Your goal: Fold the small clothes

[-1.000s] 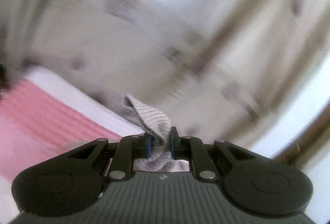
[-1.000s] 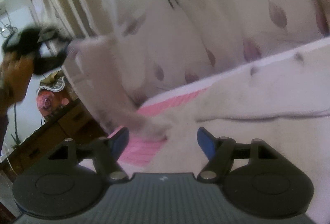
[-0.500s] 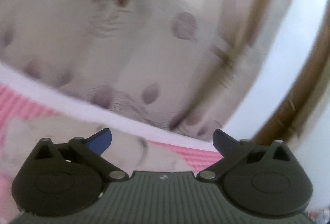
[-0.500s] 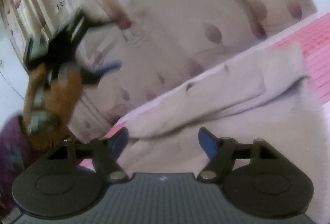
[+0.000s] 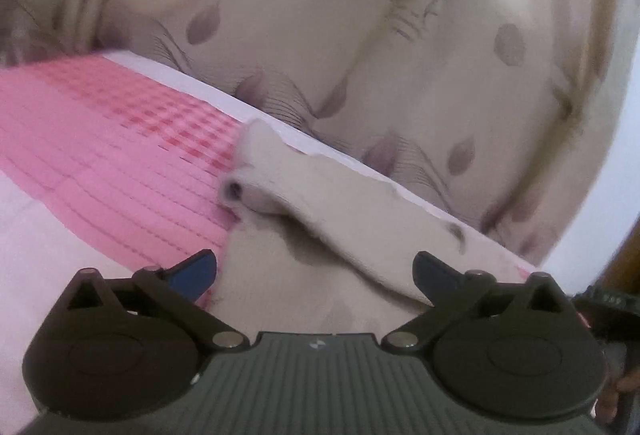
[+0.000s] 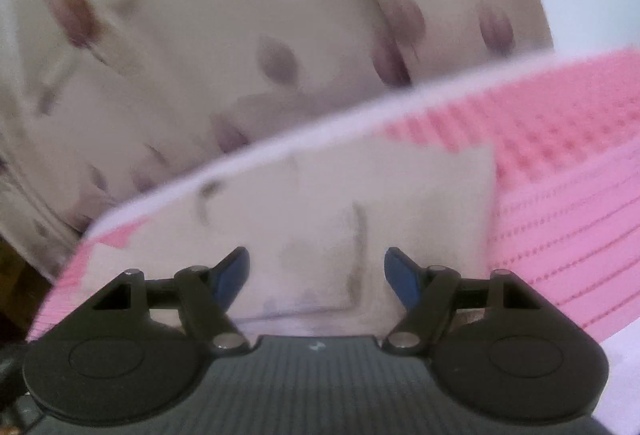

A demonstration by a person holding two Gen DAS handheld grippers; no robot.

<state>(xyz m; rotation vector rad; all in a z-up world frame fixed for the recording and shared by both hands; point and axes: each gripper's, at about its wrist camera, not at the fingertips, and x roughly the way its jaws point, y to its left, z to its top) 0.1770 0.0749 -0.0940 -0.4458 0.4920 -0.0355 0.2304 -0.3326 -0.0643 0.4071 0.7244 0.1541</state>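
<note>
Your left claw (image 5: 314, 271) stands wide apart with nothing between its blue pads, hovering just above the near edge of the cream garment (image 5: 304, 275); your right claw (image 6: 317, 271) is likewise spread, a little less widely, and empty over the same cloth (image 6: 320, 215). The garment lies flat on the pink checked bedspread (image 5: 100, 155), with one flap (image 5: 320, 187) laid over the body and a rounded cuff end resting near the far side. The risk, as I judge it, is that you close on only the top layer, so the folded flap peels back when you lift; motion blur in both views suggests you are travelling fast, which makes a shallow or off-edge pinch more likely. Dragging could also slide the whole piece toward the white border (image 6: 280, 147) of the bed. Beyond that edge hangs a beige curtain with purple leaf prints (image 5: 360, 55), close enough to brush if you swing high. Nothing else lies on the spread between you and the cloth.
</note>
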